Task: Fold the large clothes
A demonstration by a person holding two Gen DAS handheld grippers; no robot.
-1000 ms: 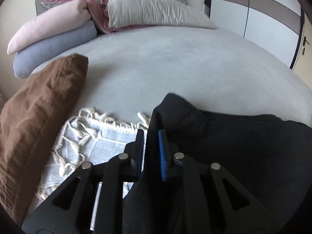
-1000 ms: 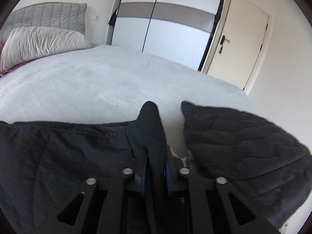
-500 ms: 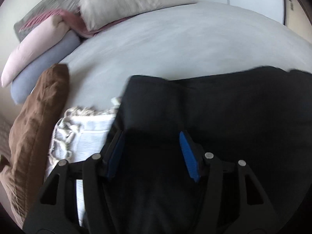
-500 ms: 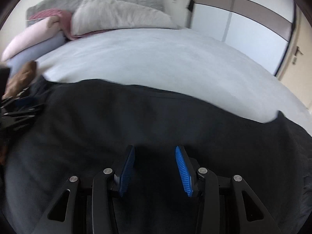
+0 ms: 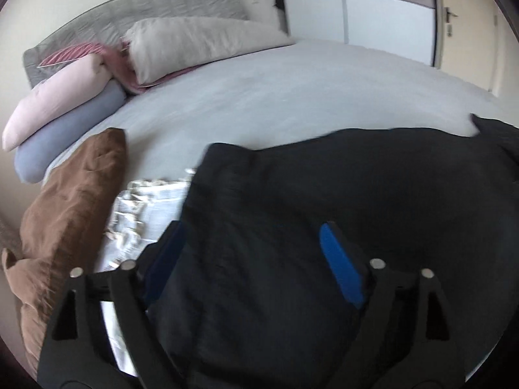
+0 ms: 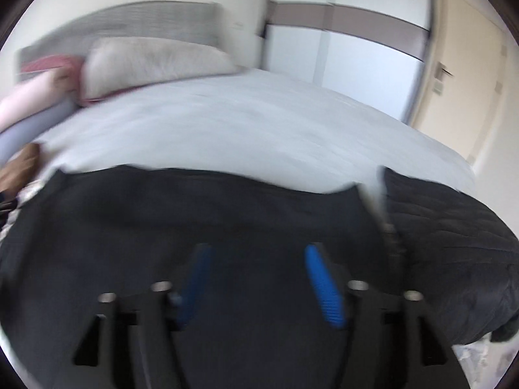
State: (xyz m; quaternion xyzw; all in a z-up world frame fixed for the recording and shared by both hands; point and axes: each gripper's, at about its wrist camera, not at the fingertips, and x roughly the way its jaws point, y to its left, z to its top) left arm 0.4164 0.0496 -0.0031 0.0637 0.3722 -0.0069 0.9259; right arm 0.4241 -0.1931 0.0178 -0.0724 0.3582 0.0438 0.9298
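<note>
A large black garment lies spread flat across the near part of the grey bed. It also fills the lower half of the right wrist view as the black garment. My left gripper hovers above its left part, jaws opening wide, blue pads apart with only flat cloth below them. My right gripper hangs over the right part, jaws also opening, pads clear of the fabric. Neither gripper pinches cloth. Both views are blurred.
A brown pillow and a fringed pale blue throw lie left of the garment. A dark quilted cushion sits at its right. Pink, blue and grey pillows are stacked at the headboard. Wardrobe and door stand beyond.
Both grippers let go of the pinched black cloth and opened wide. They pulled back and rose slightly. The garment now lies flat instead of bunched between the pads.
</note>
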